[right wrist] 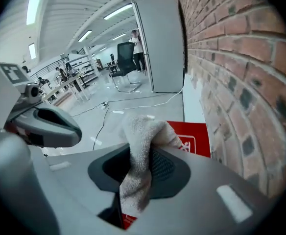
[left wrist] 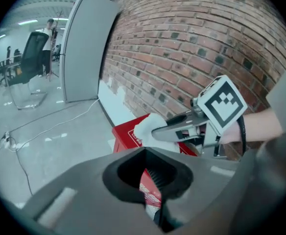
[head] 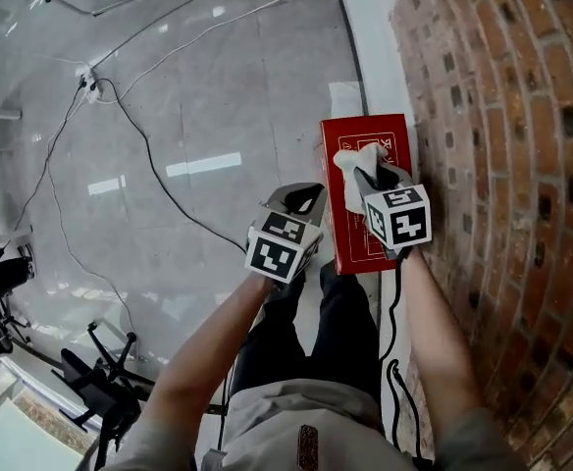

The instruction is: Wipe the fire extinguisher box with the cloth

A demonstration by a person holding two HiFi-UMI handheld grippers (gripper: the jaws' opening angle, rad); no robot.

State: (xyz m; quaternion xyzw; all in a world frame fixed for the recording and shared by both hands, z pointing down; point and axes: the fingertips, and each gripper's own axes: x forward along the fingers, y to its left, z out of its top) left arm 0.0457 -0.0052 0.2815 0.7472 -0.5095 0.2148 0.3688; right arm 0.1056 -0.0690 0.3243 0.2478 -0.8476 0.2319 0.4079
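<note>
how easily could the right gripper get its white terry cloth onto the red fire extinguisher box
Probably easily: the right gripper, shut on the white cloth, hangs directly over the red box with nothing between them.

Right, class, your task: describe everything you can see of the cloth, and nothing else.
The cloth is small, off-white and looks like soft, fuzzy terry towelling. It is crumpled, not spread flat. The right tool is shut on its middle, so one bunch bulges out ahead of the jaws and a tail hangs down between them. It sits over the top of the red fire extinguisher box, by the brick wall; whether it presses on the box cannot be told.
</note>
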